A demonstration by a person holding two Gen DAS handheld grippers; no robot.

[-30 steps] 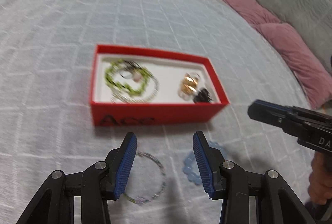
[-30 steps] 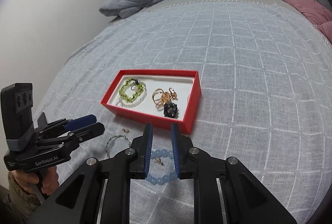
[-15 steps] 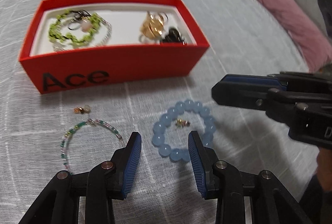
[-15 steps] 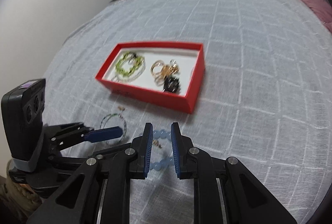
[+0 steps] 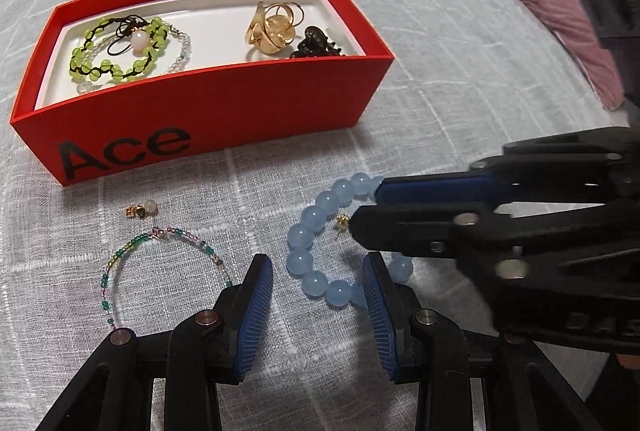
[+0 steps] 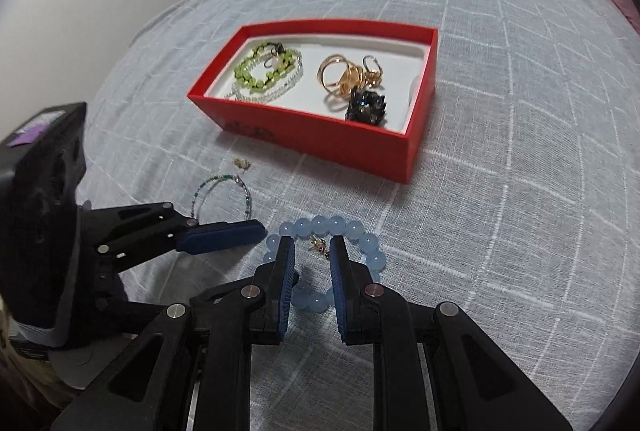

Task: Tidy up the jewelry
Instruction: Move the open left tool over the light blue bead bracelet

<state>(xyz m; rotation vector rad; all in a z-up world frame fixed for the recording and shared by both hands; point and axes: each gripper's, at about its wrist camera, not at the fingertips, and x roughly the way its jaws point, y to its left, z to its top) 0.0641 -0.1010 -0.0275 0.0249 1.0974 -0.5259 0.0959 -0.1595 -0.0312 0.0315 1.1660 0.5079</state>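
- Here, a red box (image 5: 224, 111) sits on a bed (image 6: 520, 111) with a grey checked cover, out in the middle, well away from the edges.
- Inside the box lie a green bead bracelet (image 5: 116, 51), some gold rings (image 5: 274, 27) and a small black piece (image 5: 316, 43).
- Near the front side of the box, on the cover, lies a blue bead bracelet (image 5: 316, 231).
- A tiny gold earring (image 6: 320, 245) lies inside the blue ring of beads.
- Beside it lies a thin bracelet of tiny coloured beads (image 5: 160, 259), and another small earring (image 5: 140, 210) sits just past that, near the box.
- The left tool (image 5: 318, 271) is partly open. It holds nothing. It is low over the near side of the blue bracelet.
- The right tool (image 6: 312, 251) is open only a little. It holds nothing. Its tips point down at the tiny earring inside the blue ring.
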